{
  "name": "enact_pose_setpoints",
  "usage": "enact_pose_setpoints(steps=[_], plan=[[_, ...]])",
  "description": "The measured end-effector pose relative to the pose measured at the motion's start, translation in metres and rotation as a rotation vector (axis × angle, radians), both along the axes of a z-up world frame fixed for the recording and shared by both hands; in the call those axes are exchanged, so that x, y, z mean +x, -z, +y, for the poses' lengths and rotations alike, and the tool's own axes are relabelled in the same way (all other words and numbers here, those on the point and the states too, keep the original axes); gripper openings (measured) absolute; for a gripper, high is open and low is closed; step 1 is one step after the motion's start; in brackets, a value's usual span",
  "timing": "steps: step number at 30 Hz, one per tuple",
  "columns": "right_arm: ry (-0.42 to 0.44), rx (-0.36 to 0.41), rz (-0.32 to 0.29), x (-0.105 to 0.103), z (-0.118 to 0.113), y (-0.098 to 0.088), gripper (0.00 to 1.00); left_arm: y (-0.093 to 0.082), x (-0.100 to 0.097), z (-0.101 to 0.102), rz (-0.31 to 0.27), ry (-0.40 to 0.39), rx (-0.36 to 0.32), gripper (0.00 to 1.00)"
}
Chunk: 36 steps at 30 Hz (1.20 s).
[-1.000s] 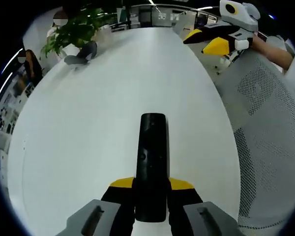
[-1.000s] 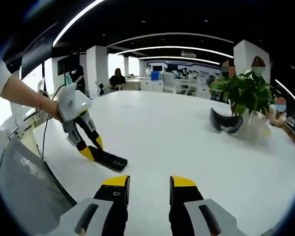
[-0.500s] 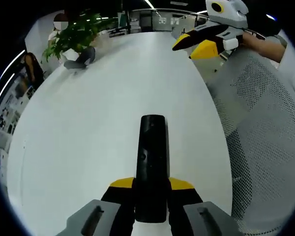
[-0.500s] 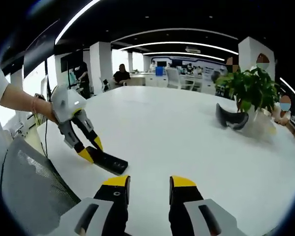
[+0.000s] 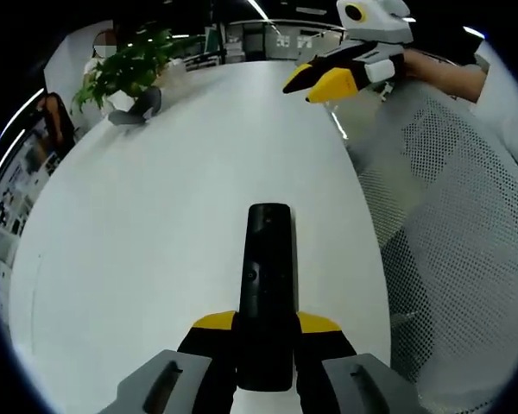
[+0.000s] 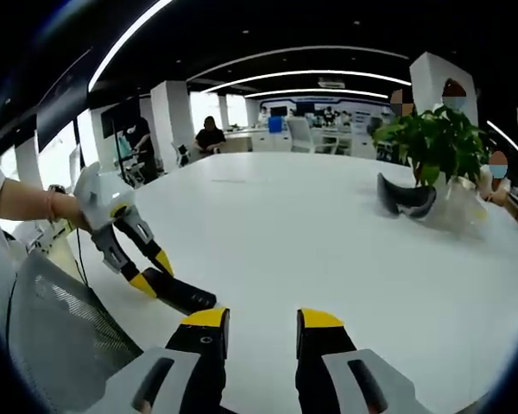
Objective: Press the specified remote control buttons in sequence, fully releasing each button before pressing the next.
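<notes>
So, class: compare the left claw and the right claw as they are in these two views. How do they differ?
The left claw is shut on the black remote control; the right claw is open and holds nothing. The left claw sits low at the white table, near its edge, while the right claw hangs above it. Both have yellow tips and grey bodies.

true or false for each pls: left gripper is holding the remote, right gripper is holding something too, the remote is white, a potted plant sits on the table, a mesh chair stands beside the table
1. The left gripper holds the remote. True.
2. The right gripper holds something. False: its jaws stand apart with nothing between them.
3. The remote is white. False: it is black.
4. A potted plant sits on the white table. True.
5. A mesh chair stands beside the table. True.
</notes>
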State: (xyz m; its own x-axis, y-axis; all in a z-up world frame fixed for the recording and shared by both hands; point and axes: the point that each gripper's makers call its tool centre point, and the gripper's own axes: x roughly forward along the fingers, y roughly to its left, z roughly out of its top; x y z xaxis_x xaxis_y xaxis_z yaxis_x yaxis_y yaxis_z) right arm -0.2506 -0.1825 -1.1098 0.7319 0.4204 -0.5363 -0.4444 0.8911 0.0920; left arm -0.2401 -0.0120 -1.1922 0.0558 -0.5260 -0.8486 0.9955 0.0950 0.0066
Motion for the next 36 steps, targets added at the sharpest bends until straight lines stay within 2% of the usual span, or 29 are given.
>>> enact_pose_setpoints(steps=[10, 16, 24, 29, 32, 34, 36], plan=[[-0.027, -0.002, 0.013, -0.002, 0.004, 0.002, 0.27, 0.0, -0.018, 0.003, 0.004, -0.024, -0.026, 0.24], [-0.035, -0.005, 0.017, -0.002, 0.005, 0.003, 0.27, 0.001, -0.03, 0.003, 0.001, -0.013, -0.052, 0.24], [-0.042, -0.007, 0.018, -0.003, 0.006, 0.003, 0.26, 0.001, -0.041, 0.002, -0.005, 0.008, -0.088, 0.24], [-0.059, -0.013, 0.024, -0.005, 0.009, 0.004, 0.26, 0.0, -0.043, 0.003, -0.006, -0.007, -0.12, 0.23], [-0.087, -0.008, 0.032, -0.007, 0.013, 0.004, 0.25, 0.0, -0.043, 0.003, -0.002, -0.018, -0.143, 0.23], [-0.136, 0.04, 0.066, -0.012, 0.024, 0.004, 0.23, -0.001, -0.043, 0.003, 0.001, -0.031, -0.162, 0.24], [-0.172, 0.049, 0.085, -0.014, 0.03, 0.003, 0.22, -0.002, -0.044, 0.003, -0.01, -0.028, -0.177, 0.24]])
